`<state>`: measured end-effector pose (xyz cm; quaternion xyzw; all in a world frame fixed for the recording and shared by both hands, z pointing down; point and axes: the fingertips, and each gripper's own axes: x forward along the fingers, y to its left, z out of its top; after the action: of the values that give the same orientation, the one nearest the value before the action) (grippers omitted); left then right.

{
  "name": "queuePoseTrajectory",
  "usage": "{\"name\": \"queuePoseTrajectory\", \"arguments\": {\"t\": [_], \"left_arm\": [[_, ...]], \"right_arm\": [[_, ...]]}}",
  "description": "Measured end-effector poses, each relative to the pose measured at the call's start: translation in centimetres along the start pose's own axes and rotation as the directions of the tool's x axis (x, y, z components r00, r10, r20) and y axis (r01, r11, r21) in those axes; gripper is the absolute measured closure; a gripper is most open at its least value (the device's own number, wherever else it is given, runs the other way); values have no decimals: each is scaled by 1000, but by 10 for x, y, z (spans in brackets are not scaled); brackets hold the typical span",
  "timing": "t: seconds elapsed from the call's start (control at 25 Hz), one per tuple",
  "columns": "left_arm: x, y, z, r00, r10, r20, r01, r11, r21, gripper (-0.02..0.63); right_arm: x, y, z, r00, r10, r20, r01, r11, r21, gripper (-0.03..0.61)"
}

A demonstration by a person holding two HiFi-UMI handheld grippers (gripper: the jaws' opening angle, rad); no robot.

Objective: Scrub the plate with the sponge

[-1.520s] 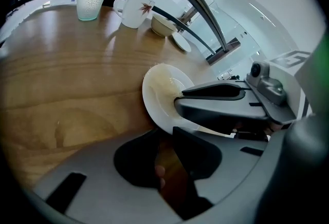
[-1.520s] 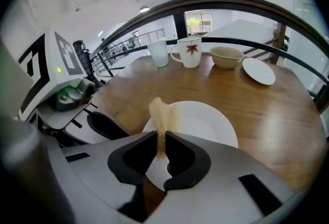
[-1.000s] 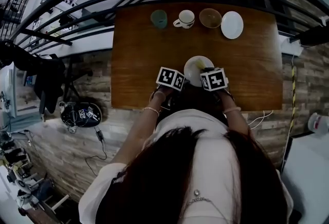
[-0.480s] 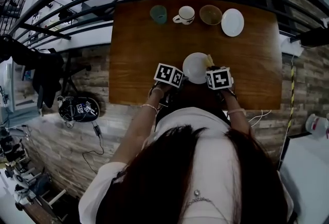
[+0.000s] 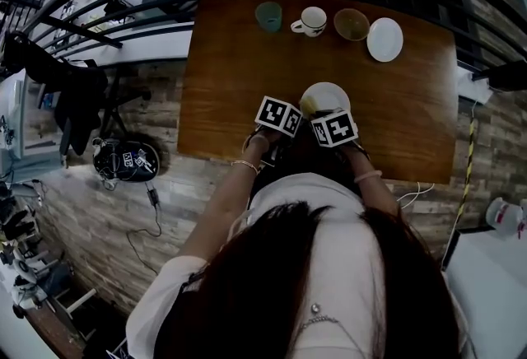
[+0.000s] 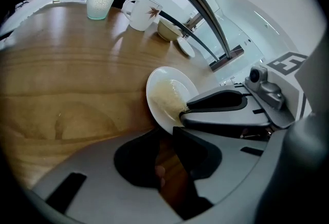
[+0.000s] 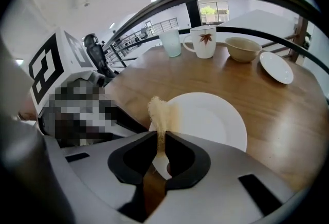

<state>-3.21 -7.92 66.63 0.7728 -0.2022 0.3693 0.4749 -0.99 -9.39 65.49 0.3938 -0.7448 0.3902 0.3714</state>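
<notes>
Your right gripper (image 7: 161,135) is nearly closed, pinching the thin sponge (image 7: 158,111) with its tip on the white plate (image 7: 208,117). Your left gripper (image 6: 165,134) clamps that plate's near rim, close to the counter's (image 6: 67,89) front edge.

Tabletop (image 5: 230,86): brown wood was seen, rectangular.
Far edge: a tumbler (image 5: 268,16), mug (image 5: 312,20), bowl (image 5: 352,24) and saucer (image 5: 384,39) were lined up, left to right.
Near edge: a white plate (image 5: 329,95) was placed, well apart from that row.
</notes>
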Motion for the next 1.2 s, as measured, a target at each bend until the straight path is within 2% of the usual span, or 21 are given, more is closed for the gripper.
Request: {"name": "queuePoseTrajectory", "arguments": {"t": [0.16, 0.44, 0.6, 0.72, 1.0, 1.2], "left_arm": [[0, 1, -1, 1000, 4, 3, -4, 1000, 1, 537], [1, 1, 1, 1000, -5, -3, 5, 1000, -16, 537], [1, 1, 0, 1000, -1, -2, 1, 1000, -14, 537], [1, 1, 1, 1000, 2, 0, -2, 1000, -11, 537], [2, 0, 1, 1000, 12, 11, -12, 1000, -3, 537], [2, 1, 2, 1000, 15, 15, -15, 1000, -2, 537]], "right_arm": [[-4, -12, -6, 1000, -10, 9, 9, 998, 65, 508], [-47, -75, -19, 987, -161, 28, 153, 971, 186, 508], [-66, -97, -26, 971, -238, 33, 226, 951, 213, 508], [-61, -89, -27, 977, -211, 31, 199, 955, 218, 508], [-27, -18, -29, 998, -56, -20, 58, 993, 102, 508], [-17, 8, -24, 1000, 5, -21, -4, 998, 68, 508]]}}
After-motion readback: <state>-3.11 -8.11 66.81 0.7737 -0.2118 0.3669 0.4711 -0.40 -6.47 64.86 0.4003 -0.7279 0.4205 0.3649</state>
